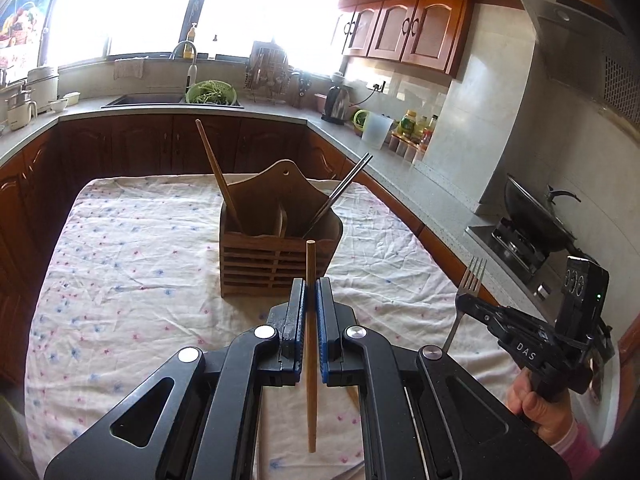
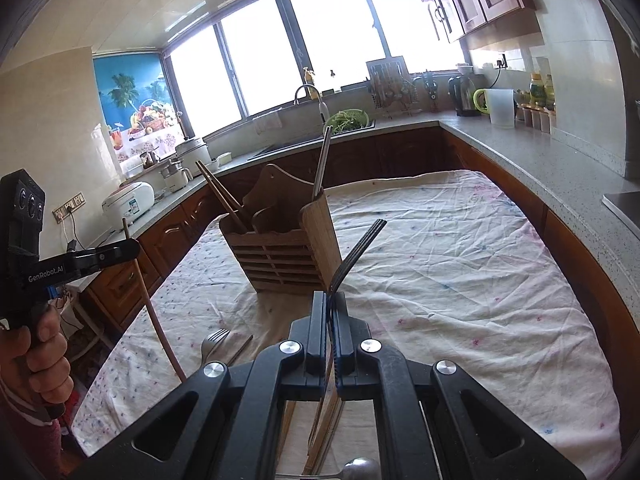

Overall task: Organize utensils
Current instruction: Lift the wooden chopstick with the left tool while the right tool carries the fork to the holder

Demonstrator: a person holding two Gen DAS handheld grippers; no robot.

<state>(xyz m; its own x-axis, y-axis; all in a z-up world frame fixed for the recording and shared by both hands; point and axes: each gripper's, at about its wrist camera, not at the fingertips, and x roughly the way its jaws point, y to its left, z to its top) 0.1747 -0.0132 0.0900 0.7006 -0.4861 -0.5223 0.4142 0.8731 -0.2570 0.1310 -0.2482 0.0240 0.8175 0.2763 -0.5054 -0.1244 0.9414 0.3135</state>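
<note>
A wooden utensil holder stands on the cloth-covered table. It holds wooden chopsticks in its left compartment and metal chopsticks in its right. My left gripper is shut on a wooden chopstick, upright, just in front of the holder. It also shows in the right wrist view. My right gripper is shut on a metal fork, tines up, beside the holder. It shows at the right in the left wrist view.
A fork and more utensils lie on the flowered cloth near me. Kitchen counters wrap around the table, with a sink, a kettle and a stove with a wok at the right.
</note>
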